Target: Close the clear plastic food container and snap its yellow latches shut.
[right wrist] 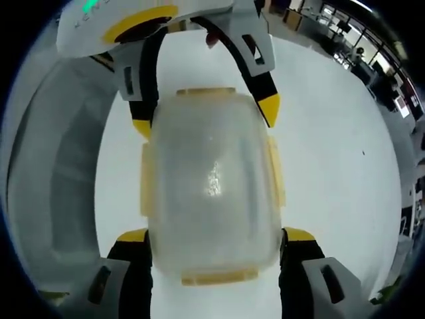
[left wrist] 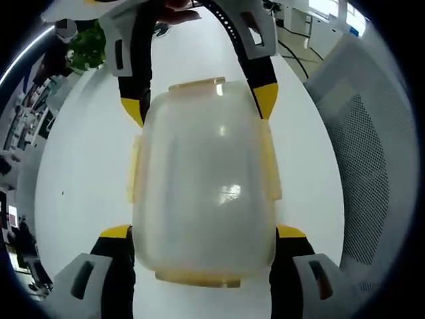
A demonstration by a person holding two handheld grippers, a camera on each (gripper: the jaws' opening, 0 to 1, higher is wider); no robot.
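Both grippers wide open, straddling container.

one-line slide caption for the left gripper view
Both grippers bracket the clear container with yellow latches on a white table.

Clear plastic food container, lid on, flat on white table, yellow latches along four edges

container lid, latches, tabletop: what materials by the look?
Container lid: frosted translucent plastic, glossy; light glints on it. Latches: pale yellow plastic, semi-translucent. Table: smooth white surface, probably laminate; can't confirm.
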